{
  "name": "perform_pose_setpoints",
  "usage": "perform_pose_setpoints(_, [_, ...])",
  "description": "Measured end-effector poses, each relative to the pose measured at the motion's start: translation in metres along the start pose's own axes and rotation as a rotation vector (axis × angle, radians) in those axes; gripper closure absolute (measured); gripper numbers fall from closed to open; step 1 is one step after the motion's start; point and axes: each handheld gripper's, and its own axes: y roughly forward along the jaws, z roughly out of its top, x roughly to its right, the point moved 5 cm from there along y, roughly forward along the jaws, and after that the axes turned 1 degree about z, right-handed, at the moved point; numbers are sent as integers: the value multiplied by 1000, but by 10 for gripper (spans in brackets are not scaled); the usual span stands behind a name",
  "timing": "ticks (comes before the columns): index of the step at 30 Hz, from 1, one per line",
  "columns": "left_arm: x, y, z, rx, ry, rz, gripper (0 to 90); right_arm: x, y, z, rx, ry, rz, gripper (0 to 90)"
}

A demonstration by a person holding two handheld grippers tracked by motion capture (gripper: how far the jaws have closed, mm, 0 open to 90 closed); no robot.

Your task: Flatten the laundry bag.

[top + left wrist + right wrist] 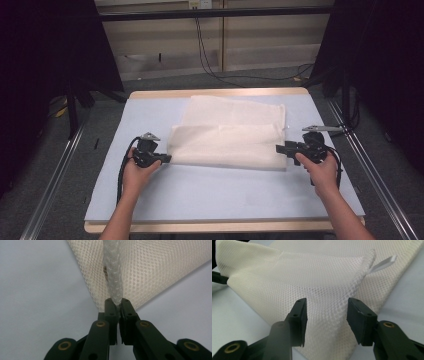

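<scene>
Both forearms are bare, with no sleeve in view. Each hand wraps a black gripper: the left gripper (162,159) and right gripper (281,149) carry a grey three-cornered plate on top and trail a black cable near the wrist. Their jaws are matte black, flat-faced blocks on linked arms, pinned with brass-coloured rivets and small dark screws.

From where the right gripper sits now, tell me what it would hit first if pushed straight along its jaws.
Most likely the white mesh cloth. The right gripper has open jaws aimed at the cloth's near folded edge, with mesh lying between and just beyond them. How much gap remains is hard to judge.
</scene>
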Motion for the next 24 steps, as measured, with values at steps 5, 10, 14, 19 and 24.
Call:
perform_pose_setpoints(5, [-1, -1, 1, -6, 13, 2, 860, 0, 3, 3, -5, -39, 16, 851])
perform_pose_setpoints(10, [-1, -1, -1, 6, 2, -6, 858, -9, -13, -6, 8, -113, 81, 885])
perform_pose_setpoints(14, [-2, -2, -2, 14, -3, 5, 856, -14, -25, -21, 7, -150, 106, 890])
perform_pose_setpoints(19, [-1, -2, -3, 18, -16, -6, 854, -13, -34, -43, -7, -164, 136, 895])
perform_pose_setpoints(24, [-2, -2, -3, 16, -28, -16, 850, -12, -33, -57, -32, -187, 140, 898])
